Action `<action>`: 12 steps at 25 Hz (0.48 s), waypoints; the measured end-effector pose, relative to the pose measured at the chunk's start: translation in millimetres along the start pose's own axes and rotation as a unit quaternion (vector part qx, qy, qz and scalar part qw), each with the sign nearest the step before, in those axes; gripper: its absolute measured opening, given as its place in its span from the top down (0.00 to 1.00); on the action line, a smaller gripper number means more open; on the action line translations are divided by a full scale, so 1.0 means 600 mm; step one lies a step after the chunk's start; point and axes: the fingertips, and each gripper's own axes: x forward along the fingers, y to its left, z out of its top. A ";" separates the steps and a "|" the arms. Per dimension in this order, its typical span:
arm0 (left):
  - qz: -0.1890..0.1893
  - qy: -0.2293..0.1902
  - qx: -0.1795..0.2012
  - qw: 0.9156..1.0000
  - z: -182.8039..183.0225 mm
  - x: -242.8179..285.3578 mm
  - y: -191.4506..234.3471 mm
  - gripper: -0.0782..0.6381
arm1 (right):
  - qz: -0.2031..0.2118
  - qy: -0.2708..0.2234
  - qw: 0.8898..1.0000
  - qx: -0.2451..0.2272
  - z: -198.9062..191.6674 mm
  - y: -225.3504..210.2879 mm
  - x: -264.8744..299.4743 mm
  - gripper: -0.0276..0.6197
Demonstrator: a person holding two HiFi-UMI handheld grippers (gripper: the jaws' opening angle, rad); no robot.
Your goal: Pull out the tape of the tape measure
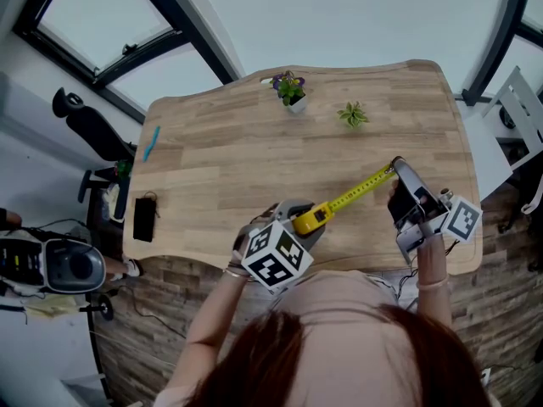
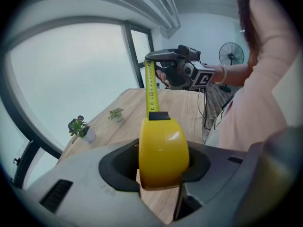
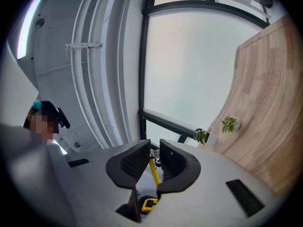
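The yellow tape measure case (image 1: 310, 219) hangs over the table's near edge, and my left gripper (image 1: 304, 222) is shut on its sides. In the left gripper view the case (image 2: 162, 150) fills the gap between the grey jaws. From it the yellow tape (image 1: 361, 190) runs out straight and taut, up and to the right. My right gripper (image 1: 397, 167) is shut on the tape's end, above the wooden table (image 1: 254, 168). In the right gripper view the metal end hook (image 3: 154, 154) sits between the dark ribbed pads (image 3: 134, 160), the tape (image 3: 154, 173) running down behind them to the case (image 3: 150, 203).
Two small potted plants (image 1: 290, 88) (image 1: 353, 114) stand near the table's far edge. A blue pen (image 1: 151, 142) and a black flat object (image 1: 144, 219) lie at the left end. A black chair (image 1: 89, 125) stands left of the table, with cables on the floor.
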 end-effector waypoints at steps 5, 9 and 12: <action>0.000 -0.002 -0.001 1.000 0.002 0.000 -0.001 0.64 | -0.001 0.013 1.000 0.005 -0.024 -0.005 0.004 0.88; 0.001 -0.002 -0.003 1.000 0.002 -0.001 -0.003 0.64 | 0.000 0.018 1.000 0.015 -0.040 -0.006 0.008 0.88; 0.002 -0.002 -0.005 1.000 0.000 -0.002 -0.003 0.64 | 0.001 0.024 1.000 0.020 -0.053 -0.008 0.011 0.88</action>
